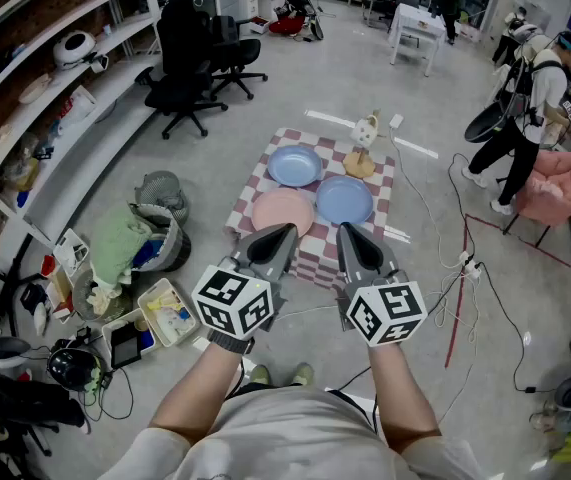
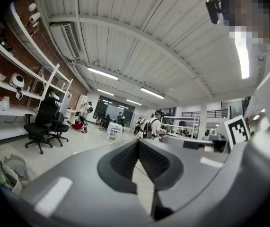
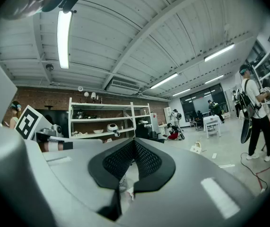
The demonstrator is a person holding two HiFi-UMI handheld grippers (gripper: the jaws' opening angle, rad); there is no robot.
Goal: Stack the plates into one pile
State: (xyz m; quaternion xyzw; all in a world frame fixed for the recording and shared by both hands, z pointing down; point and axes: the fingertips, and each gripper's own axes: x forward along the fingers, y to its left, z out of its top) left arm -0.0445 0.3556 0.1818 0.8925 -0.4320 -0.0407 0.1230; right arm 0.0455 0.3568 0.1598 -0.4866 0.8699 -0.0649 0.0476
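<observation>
As I look down in the head view, my left gripper point(image 1: 281, 231) and right gripper point(image 1: 348, 230) hang side by side, high above the red-and-white checked cloth point(image 1: 382, 176) on the floor. A round pink plate point(image 1: 281, 208) lies below the left tip, a near round blue plate point(image 1: 344, 199) beyond the right tip, and a far round blue plate point(image 1: 295, 165) behind both. In the left gripper view, the left gripper point(image 2: 138, 144) is clenched on nothing. In the right gripper view, the right gripper point(image 3: 135, 143) is likewise closed and empty.
</observation>
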